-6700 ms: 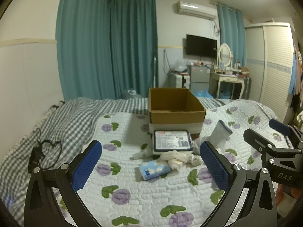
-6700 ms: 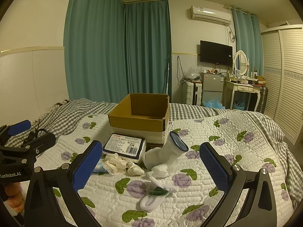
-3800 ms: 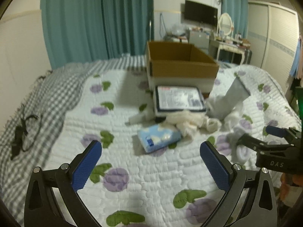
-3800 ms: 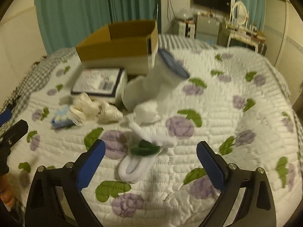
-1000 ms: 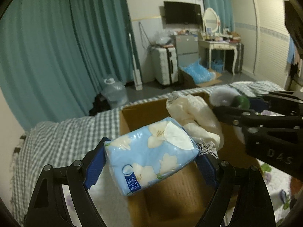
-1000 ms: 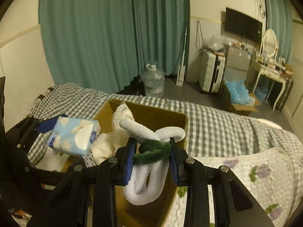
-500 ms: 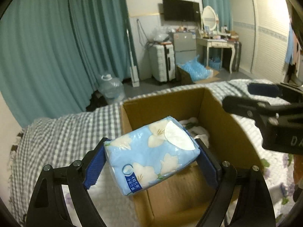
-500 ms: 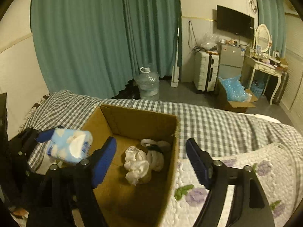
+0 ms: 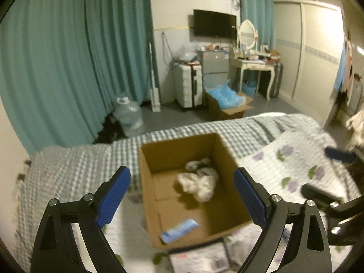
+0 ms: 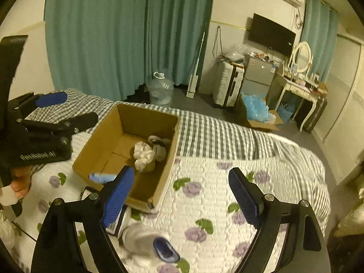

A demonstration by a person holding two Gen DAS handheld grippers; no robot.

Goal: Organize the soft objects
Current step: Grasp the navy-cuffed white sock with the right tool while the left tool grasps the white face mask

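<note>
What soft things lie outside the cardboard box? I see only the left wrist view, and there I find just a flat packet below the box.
Observer: A white sock with a blue cuff lies on the quilt, on the near side of the cardboard box.
Operator: Is the right gripper free to take it?
Observer: Yes. The right gripper is open and holds nothing.

Dim, yellow-tinted indoor light from overhead. Strong fisheye curvature, black vignette at corners. Motion blur smears the cardboard box (image 9: 188, 188) and bed quilt (image 9: 293, 159); far wall sharper. Soft shadows inside box.
</note>
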